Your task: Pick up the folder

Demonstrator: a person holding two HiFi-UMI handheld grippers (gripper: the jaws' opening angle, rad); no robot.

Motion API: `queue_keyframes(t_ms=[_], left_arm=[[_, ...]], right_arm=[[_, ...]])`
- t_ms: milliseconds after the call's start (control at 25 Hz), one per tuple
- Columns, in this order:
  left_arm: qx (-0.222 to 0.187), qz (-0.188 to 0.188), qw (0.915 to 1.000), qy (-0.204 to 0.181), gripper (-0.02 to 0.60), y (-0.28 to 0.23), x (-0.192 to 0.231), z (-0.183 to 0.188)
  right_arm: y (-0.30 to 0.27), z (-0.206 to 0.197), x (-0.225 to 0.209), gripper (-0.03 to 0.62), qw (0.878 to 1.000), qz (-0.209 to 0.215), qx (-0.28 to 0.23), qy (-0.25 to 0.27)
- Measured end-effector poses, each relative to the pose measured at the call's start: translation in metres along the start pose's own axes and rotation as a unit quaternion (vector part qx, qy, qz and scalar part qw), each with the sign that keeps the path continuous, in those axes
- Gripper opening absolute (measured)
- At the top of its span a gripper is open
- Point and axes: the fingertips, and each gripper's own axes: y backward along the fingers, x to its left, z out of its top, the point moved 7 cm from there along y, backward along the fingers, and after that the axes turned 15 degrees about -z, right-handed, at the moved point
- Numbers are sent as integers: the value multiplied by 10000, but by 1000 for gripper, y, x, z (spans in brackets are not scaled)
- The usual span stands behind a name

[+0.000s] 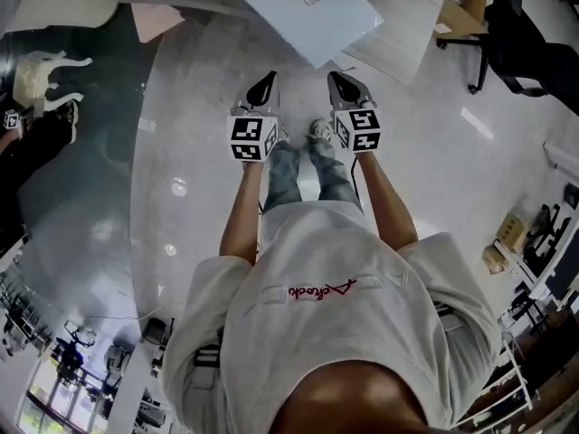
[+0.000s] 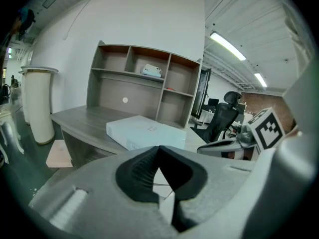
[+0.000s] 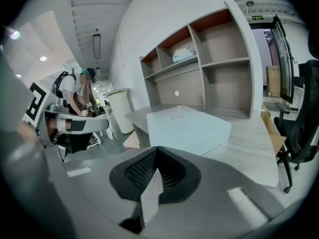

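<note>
The folder (image 1: 308,5) is a flat white case with a small label. It lies at the near corner of a grey desk (image 1: 398,39), ahead of both grippers. It shows again in the left gripper view (image 2: 144,132) and the right gripper view (image 3: 187,126). My left gripper (image 1: 269,78) and right gripper (image 1: 335,78) hang side by side over the floor, short of the desk, both pointing toward the folder. Each is shut with nothing between its pads, as the left gripper (image 2: 158,149) and right gripper (image 3: 157,150) show in their own views.
An open shelf unit (image 2: 144,78) stands at the back of the desk. A black office chair (image 1: 516,34) sits to the right. A white cylinder (image 2: 39,103) and a pink board (image 2: 59,153) are at the left. A person (image 3: 82,96) stands far off.
</note>
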Motion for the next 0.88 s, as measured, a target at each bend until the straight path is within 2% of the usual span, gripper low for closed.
queue_keyframes(t_ms=[80, 200, 360, 520, 560, 680, 720, 760, 840, 880], left_arm=[[60, -61, 9999, 59, 0, -4, 6, -9], [132, -136, 9997, 129, 0, -10, 11, -20], [198, -215, 9994, 206, 0, -14, 14, -34], [212, -301, 9990, 261, 0, -18, 13, -38], [203, -306, 9990, 267, 0, -19, 13, -38], [185, -312, 9990, 246, 0, -20, 15, -38], [176, -315, 9991, 240, 0, -20, 15, -38], [167, -317, 9991, 239, 0, -20, 15, -37], [163, -306, 9991, 247, 0, -19, 14, -36], [166, -298, 9991, 255, 0, -18, 14, -37]], right_arm=[[-5, -8, 1, 8, 9996, -22, 96, -251], [-11, -17, -2, 8, 9912, 108, 250, -1292], [-23, -32, -5, 8, 9567, 504, 314, -2851], [-31, -46, -11, 8, 9054, 1115, 319, -4085], [-32, -49, -12, 8, 8878, 1289, 312, -4407], [-38, -59, -15, 9, 8244, 1784, 246, -5366], [-40, -62, -17, 66, 8050, 1929, 226, -5606], [-41, -65, -18, 157, 7889, 2057, 208, -5786], [-45, -70, -18, 303, 7680, 2234, 205, -5998], [-48, -72, -17, 347, 7616, 2305, 225, -6053]])
